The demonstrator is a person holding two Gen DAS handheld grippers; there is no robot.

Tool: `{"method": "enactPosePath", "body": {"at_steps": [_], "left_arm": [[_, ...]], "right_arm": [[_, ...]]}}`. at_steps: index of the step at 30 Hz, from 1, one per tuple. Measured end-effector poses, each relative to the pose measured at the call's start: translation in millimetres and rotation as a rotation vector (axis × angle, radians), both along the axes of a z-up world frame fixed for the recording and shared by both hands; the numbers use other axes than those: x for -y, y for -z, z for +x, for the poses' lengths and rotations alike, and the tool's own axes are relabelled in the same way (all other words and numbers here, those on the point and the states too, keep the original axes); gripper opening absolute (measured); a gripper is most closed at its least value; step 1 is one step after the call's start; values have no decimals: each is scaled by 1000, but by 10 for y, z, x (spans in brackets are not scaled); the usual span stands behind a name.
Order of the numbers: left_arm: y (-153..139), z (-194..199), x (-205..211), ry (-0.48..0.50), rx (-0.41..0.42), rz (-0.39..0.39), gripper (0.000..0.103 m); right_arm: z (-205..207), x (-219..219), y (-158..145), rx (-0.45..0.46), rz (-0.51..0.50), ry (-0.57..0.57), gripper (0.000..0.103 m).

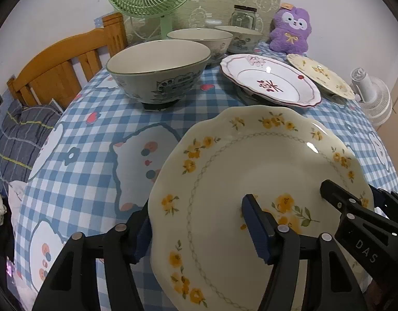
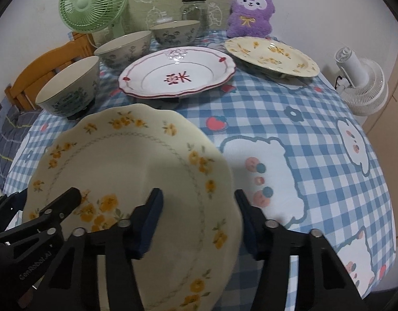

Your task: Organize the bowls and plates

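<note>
Left wrist view
- Left gripper (image 1: pixel 196 230): jaws straddle the near-left rim of the cream plate (image 1: pixel 250 171), one finger under the rim's outer edge, the other over the plate's well; whether the pads press on it cannot be told.
- Right gripper (image 1: pixel 336 194): reaches in from the right, one finger lying over the plate's right rim.
- Cream plate: yellow flowers, scalloped edge, at the near edge of the surface (image 1: pixel 95 129), which wears a blue checked cloth.
- Bowls: nearest bowl (image 1: pixel 157 72) toward the left edge, two more (image 1: pixel 201 39) (image 1: pixel 240 37) behind it in a row running to the far edge.
- Other plates: red-trimmed plate (image 1: pixel 271 80) beyond the cream plate, second yellow-flowered plate (image 1: pixel 320 75) just beside it toward the far-right corner.

Right wrist view
- Right gripper (image 2: pixel 199 220): jaws straddle the cream plate's (image 2: pixel 126 160) right rim, one finger above, one outside the edge; actual clamping cannot be told.
- Left gripper (image 2: pixel 69 199): finger over the plate's left rim.
- Far edge: green fan (image 2: pixel 92 2), glass jar (image 2: pixel 193 10), purple plush toy (image 2: pixel 250 13).
</note>
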State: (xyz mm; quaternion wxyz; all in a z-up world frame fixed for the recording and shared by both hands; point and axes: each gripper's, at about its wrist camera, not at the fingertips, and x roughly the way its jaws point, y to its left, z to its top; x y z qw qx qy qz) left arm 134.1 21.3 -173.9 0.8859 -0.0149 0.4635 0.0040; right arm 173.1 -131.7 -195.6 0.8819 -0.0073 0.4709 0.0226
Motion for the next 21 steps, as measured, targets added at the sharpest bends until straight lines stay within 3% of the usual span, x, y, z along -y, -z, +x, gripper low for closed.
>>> {"method": "enactPosePath", "body": {"at_steps": [2, 21], "left_arm": [[-10, -6, -6, -17, 5, 8, 59], [-67, -20, 214, 19, 31, 45, 56]], "right_arm": [[8, 3, -2, -4, 2, 8, 57], [-30, 194, -125, 11, -23, 29, 57]]}}
